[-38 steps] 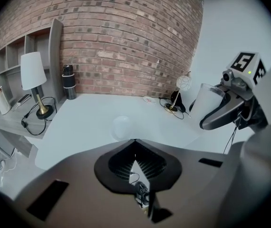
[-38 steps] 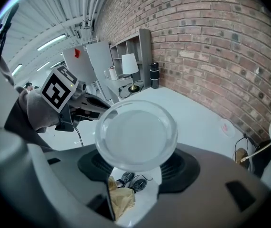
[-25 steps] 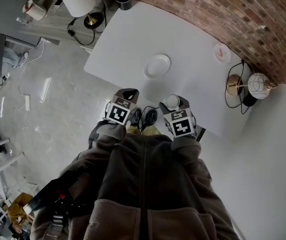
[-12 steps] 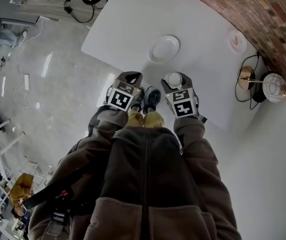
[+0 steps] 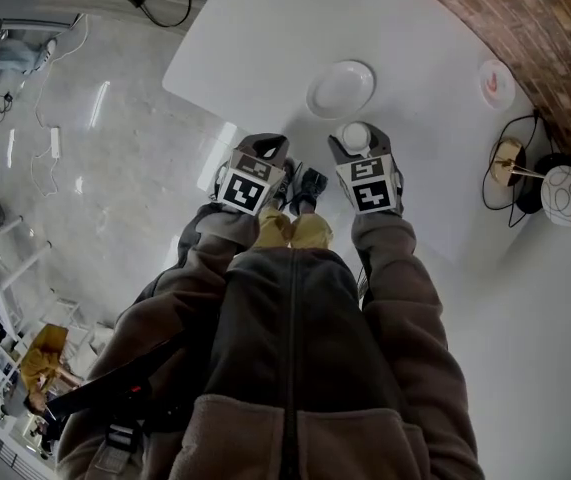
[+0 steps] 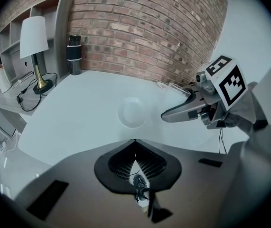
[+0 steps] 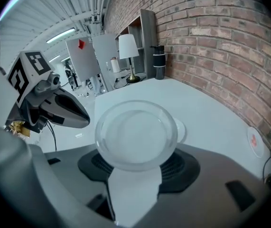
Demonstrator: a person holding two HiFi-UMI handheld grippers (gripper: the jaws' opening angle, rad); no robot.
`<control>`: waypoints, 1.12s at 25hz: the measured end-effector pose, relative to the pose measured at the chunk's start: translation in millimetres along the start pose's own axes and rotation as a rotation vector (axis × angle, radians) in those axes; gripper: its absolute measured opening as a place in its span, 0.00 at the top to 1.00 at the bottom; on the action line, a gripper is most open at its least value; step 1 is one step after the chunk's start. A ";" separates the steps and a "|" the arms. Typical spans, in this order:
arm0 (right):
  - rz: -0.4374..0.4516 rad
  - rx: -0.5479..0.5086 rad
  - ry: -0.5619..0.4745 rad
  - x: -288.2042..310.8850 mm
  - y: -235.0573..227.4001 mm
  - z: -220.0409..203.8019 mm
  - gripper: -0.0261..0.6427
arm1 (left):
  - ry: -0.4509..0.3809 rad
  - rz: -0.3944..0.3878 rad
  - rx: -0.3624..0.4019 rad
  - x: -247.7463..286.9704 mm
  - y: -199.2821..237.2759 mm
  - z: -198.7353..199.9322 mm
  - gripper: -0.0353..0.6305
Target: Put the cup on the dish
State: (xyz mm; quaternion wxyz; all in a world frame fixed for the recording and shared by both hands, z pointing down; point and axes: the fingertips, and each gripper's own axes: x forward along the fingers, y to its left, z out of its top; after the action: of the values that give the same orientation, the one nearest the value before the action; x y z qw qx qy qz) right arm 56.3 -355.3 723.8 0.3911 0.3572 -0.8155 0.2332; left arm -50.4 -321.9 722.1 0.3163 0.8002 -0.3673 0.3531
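Note:
A white dish (image 5: 341, 88) lies on the white table (image 5: 265, 38); in the left gripper view the dish (image 6: 132, 112) sits mid-table. My right gripper (image 5: 357, 144) is shut on a clear cup (image 5: 355, 136), held upright just short of the dish on its near side. In the right gripper view the cup (image 7: 136, 134) fills the space between the jaws and hides most of the dish (image 7: 182, 130) behind it. My left gripper (image 5: 265, 155) hovers at the table's near edge, left of the cup, jaws together and holding nothing (image 6: 135, 141).
A small saucer with a pink mark (image 5: 496, 81) lies near the brick wall. At the table's far end stand a black bottle (image 6: 73, 55) and a white-shaded lamp (image 6: 34, 42). Another lamp and cables (image 5: 510, 158) are at the right, off the table. My shoes (image 5: 305, 183) show below.
Both grippers have moved forward over the table. The cup in the right gripper is now closer to the dish. The grip has not changed.

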 end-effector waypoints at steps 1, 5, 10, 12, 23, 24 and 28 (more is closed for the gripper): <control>-0.005 0.002 0.000 3.9 -3.2 0.4 0.58 | 0.005 0.001 -0.005 1.7 1.5 -1.2 0.94; -0.016 0.004 0.002 21.0 -13.9 0.9 0.58 | 0.016 0.004 -0.030 7.6 6.6 -6.2 0.94; -0.039 -0.006 -0.009 42.2 -26.7 8.1 0.58 | 0.032 0.007 -0.042 9.7 9.8 -15.0 0.94; -0.055 -0.005 -0.017 50.1 -31.6 11.1 0.58 | 0.039 0.010 -0.050 10.3 10.7 -19.6 0.94; -0.071 -0.010 -0.018 86.4 -43.6 12.7 0.58 | 0.045 0.036 -0.096 10.4 24.4 -28.4 0.94; -0.071 -0.009 -0.016 88.9 -44.5 12.0 0.58 | 0.046 0.038 -0.100 11.0 26.1 -28.5 0.94; -0.069 -0.021 -0.010 98.0 -44.7 12.7 0.58 | 0.049 0.047 -0.106 11.3 31.7 -30.2 0.94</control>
State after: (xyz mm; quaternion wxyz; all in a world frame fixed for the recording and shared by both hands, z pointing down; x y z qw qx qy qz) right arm 41.5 -431.3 799.7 0.3988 0.3820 -0.8070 0.2092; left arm -80.8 -319.7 755.6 0.3587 0.7646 -0.3962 0.3602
